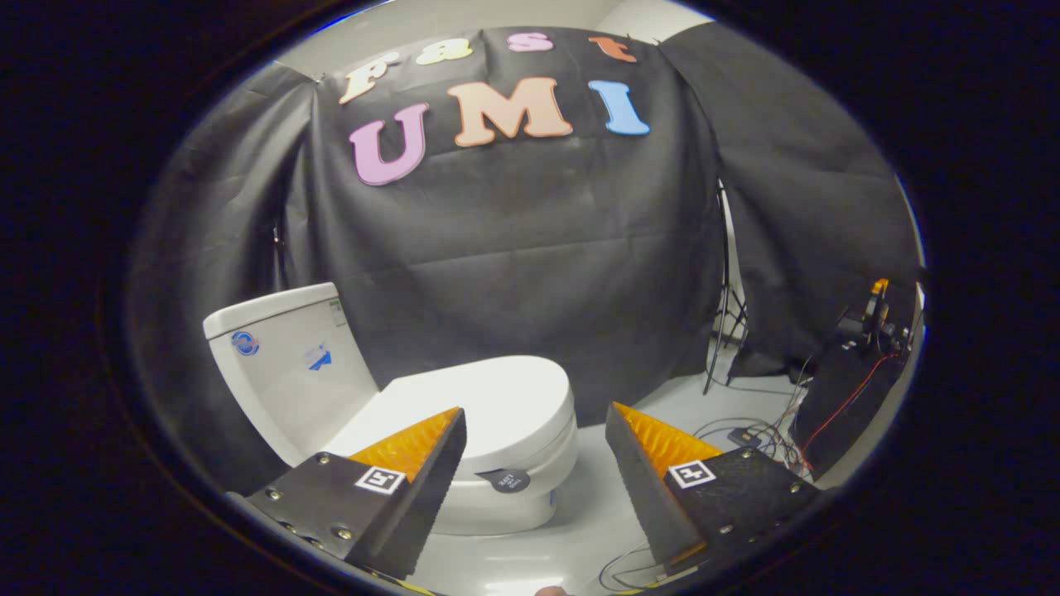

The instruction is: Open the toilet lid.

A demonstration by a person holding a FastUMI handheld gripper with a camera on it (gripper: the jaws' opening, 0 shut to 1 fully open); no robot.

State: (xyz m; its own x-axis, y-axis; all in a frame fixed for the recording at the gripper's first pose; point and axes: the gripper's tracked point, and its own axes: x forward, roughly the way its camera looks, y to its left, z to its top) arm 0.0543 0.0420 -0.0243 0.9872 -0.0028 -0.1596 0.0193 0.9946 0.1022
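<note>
A white toilet stands on the pale floor ahead and to the left of my fingers. Its lid (489,397) lies flat and closed on the bowl (505,497), and the tank (286,356) rises behind it on the left. My gripper (534,414) hangs above the floor, open, with a wide gap between the fingers and nothing held. The left finger (414,463) overlaps the near side of the lid in the view; the right finger (654,463) is off to the toilet's right. A small dark tag (505,480) sits at the seat's front rim.
Black cloth walls close the booth behind and beside the toilet. A light stand (725,331) is at the right of the cloth. Cables (745,434) trail over the floor toward a dark box with equipment (853,389) at the far right.
</note>
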